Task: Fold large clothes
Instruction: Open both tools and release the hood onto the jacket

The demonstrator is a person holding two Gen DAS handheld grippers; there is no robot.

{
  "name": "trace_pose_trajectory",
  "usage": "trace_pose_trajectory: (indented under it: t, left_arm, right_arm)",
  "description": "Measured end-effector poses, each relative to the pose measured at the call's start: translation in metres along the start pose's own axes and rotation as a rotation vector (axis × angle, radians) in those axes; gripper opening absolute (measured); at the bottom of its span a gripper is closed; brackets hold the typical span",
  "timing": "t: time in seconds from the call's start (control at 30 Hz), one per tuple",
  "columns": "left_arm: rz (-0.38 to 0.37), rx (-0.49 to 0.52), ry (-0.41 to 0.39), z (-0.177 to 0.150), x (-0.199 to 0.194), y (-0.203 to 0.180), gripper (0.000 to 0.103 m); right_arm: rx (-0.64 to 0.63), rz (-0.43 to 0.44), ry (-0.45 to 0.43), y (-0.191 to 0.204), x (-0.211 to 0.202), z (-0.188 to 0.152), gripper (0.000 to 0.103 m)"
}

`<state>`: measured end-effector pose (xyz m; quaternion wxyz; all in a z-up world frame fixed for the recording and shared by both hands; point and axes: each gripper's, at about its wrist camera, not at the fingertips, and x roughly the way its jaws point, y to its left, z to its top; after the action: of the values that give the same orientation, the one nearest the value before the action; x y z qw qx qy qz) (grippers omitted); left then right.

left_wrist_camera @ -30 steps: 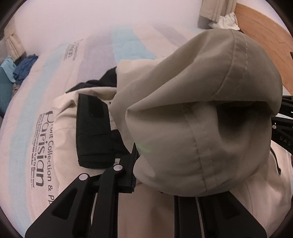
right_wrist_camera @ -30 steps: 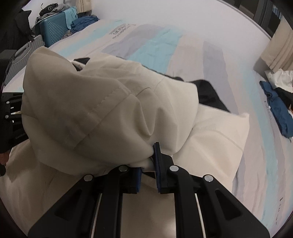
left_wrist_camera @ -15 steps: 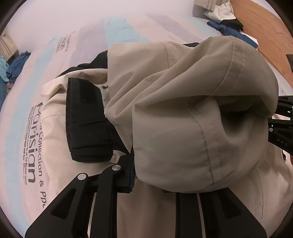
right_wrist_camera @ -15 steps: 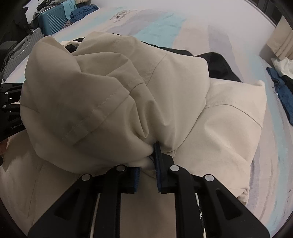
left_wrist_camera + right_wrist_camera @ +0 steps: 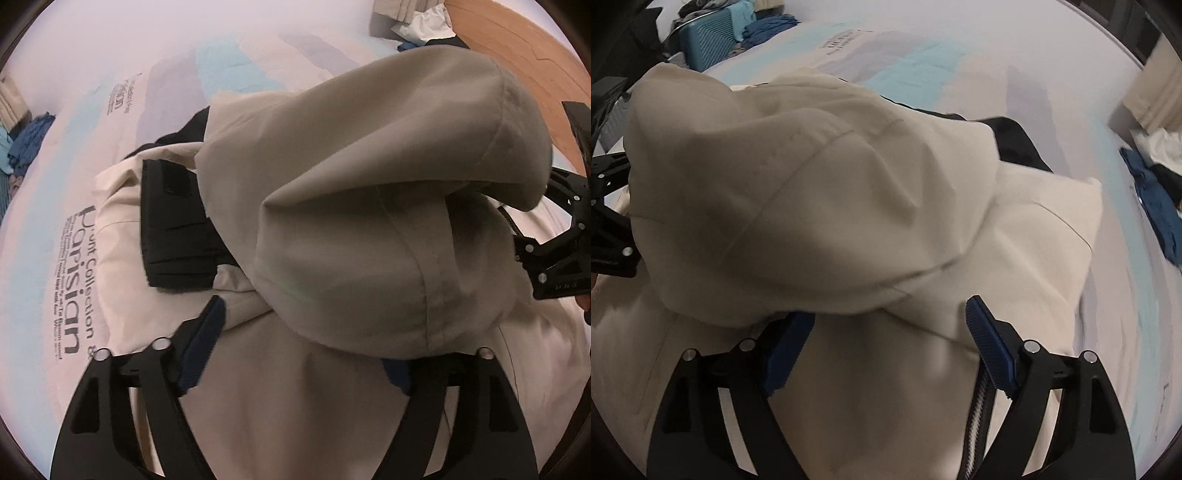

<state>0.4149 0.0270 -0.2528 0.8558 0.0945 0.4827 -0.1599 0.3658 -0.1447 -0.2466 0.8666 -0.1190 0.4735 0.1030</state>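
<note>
A beige hooded jacket (image 5: 295,424) lies on the bed, its black-lined cuff (image 5: 173,229) folded across the chest. Its hood (image 5: 388,221) bulges up between both grippers. My left gripper (image 5: 299,362) has its jaws opening; the hood edge sags between the blue pads (image 5: 203,347) without being pressed, and it covers the right pad. In the right wrist view the jacket (image 5: 868,398) and hood (image 5: 798,192) fill the frame. My right gripper (image 5: 886,347) is opening too, with loose fabric between its pads (image 5: 990,350). A zip (image 5: 975,424) runs below.
The striped bed sheet (image 5: 74,295) with printed lettering spreads around the jacket. A wooden headboard (image 5: 517,55) is at the upper right. Blue clothes (image 5: 1160,206) lie at the bed's right side, and a teal suitcase (image 5: 709,40) stands beyond the far left corner.
Both grippers went from shut on the hood's edge to wide apart, letting the fabric go. The hood has dropped slightly onto the jacket's chest.
</note>
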Motion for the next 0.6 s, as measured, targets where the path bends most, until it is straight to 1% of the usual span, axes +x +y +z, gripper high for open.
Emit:
trace_pose_trajectory:
  t: [0.1,0.17,0.2,0.23,0.4,0.43,0.47,0.6]
  left_arm:
    - [0.003,-0.001,-0.008,0.001,-0.010,0.004,0.085]
    - [0.009,-0.001,-0.019,0.000,-0.020,0.008,0.087]
    - [0.006,-0.004,-0.019,0.001,-0.024,0.018,0.089]
    - [0.006,-0.007,-0.019,-0.001,-0.029,0.020,0.091]
    - [0.003,-0.008,-0.004,-0.013,-0.047,0.024,0.093]
    - [0.001,-0.007,0.001,-0.017,-0.054,0.017,0.093]
    - [-0.002,-0.008,0.000,-0.013,-0.056,0.012,0.093]
    - [-0.007,-0.012,-0.018,-0.017,-0.079,0.010,0.097]
  right_arm:
    - [0.024,-0.002,-0.007,-0.007,-0.014,-0.003,0.083]
    - [0.035,-0.009,-0.021,-0.013,-0.023,0.001,0.086]
    - [0.042,-0.007,-0.023,-0.015,-0.029,0.001,0.087]
    - [0.046,-0.009,-0.027,-0.017,-0.033,0.002,0.088]
    - [0.076,-0.015,-0.037,-0.025,-0.057,-0.001,0.088]
    - [0.091,-0.012,-0.033,-0.027,-0.061,-0.001,0.088]
    - [0.100,-0.015,-0.031,-0.024,-0.062,0.004,0.088]
    - [0.120,-0.030,-0.039,-0.017,-0.078,0.001,0.088]
